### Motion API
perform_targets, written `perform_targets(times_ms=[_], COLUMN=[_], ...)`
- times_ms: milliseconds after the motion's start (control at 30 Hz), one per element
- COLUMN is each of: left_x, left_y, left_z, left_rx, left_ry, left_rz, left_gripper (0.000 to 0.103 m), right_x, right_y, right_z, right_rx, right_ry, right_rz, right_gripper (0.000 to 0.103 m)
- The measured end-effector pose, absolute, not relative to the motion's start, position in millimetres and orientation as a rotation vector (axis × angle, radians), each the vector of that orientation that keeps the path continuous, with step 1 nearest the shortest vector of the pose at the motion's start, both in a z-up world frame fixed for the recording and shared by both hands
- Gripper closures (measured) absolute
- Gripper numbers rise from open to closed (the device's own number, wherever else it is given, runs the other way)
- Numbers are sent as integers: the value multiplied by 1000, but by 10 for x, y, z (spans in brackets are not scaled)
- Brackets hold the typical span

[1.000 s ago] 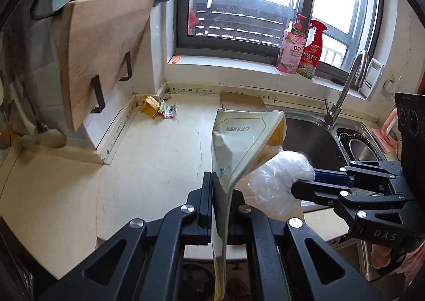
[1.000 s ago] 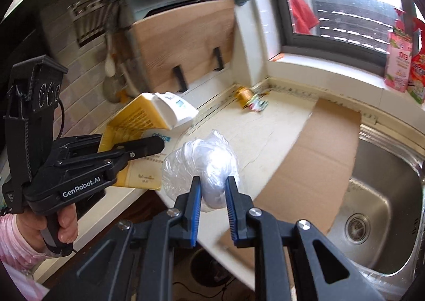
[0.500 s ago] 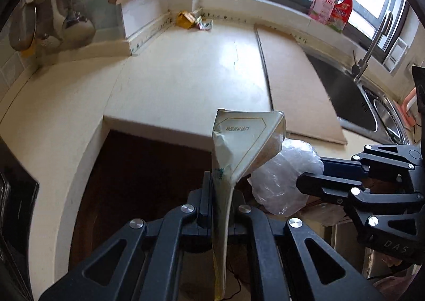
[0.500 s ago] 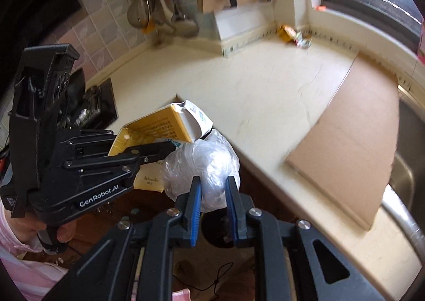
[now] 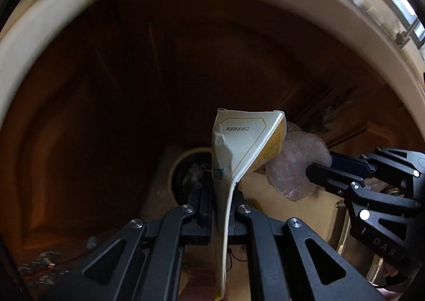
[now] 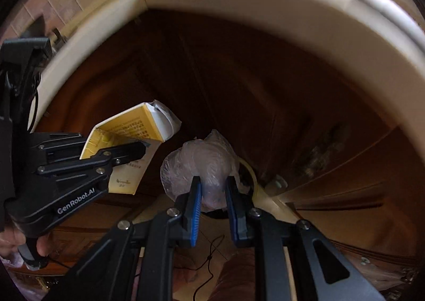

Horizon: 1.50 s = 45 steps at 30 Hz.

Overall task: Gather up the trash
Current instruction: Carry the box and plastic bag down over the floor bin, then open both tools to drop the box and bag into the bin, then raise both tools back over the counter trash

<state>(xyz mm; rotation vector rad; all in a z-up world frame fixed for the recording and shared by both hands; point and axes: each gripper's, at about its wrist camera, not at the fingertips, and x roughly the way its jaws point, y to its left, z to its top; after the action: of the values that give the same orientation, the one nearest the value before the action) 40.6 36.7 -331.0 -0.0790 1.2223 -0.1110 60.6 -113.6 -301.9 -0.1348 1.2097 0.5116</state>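
The left gripper (image 5: pixel 221 210) pinches a flattened white-and-yellow carton (image 5: pixel 244 147); just right, the right gripper (image 6: pixel 212 194) clamps a crumpled clear bag (image 6: pixel 202 160). Both hang before dark cabinets, above a half-hidden bin (image 5: pixel 186 157).

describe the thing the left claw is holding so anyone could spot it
Below the pale curved countertop edge, in front of the dark brown cabinet, two claws hang side by side. The left claw is shut on a flattened carton, cream with yellow printed sides, unlike the crumpled clear plastic bag beside it.
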Motion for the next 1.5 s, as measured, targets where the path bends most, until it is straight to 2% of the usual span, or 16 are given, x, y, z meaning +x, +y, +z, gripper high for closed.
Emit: perform_targets(times_ms=[333, 433, 533, 600, 700, 767, 833, 1167, 1500], left_x=[395, 417, 460, 489, 503, 535, 564, 587, 522], left_y=[427, 454, 449, 452, 428, 440, 437, 529, 535], left_z=[-4555, -4854, -5043, -5115, -5139, -5088, -5014, -4633, -3570], left_rx=[-83, -89, -84, -70, -33, -23, -12, -14, 0], left_ry=[1310, 1337, 1349, 1348, 1352, 1343, 1332, 1348, 1269], left_rz=[-90, -81, -62, -54, -39, -28, -24, -11, -30], left_gripper=[101, 96, 76, 54, 36, 29, 27, 26, 26], right_x=[632, 667, 656, 678, 684, 648, 610, 476, 488], right_y=[-903, -809, -772, -774, -828, -866, -896, -1023, -1167], right_z=[-4189, -4535, -4811, -4955, -5062, -5050, -4991, -4542, -3611], right_rx=[-217, -249, -282, -280, -263, -247, -242, -244, -201], right_ry=[1240, 1259, 1276, 1303, 1322, 1326, 1320, 1317, 1256], right_rz=[512, 515, 497, 484, 454, 444, 451, 450, 444], right_gripper=[85, 84, 82, 77, 71, 68, 65, 64, 64])
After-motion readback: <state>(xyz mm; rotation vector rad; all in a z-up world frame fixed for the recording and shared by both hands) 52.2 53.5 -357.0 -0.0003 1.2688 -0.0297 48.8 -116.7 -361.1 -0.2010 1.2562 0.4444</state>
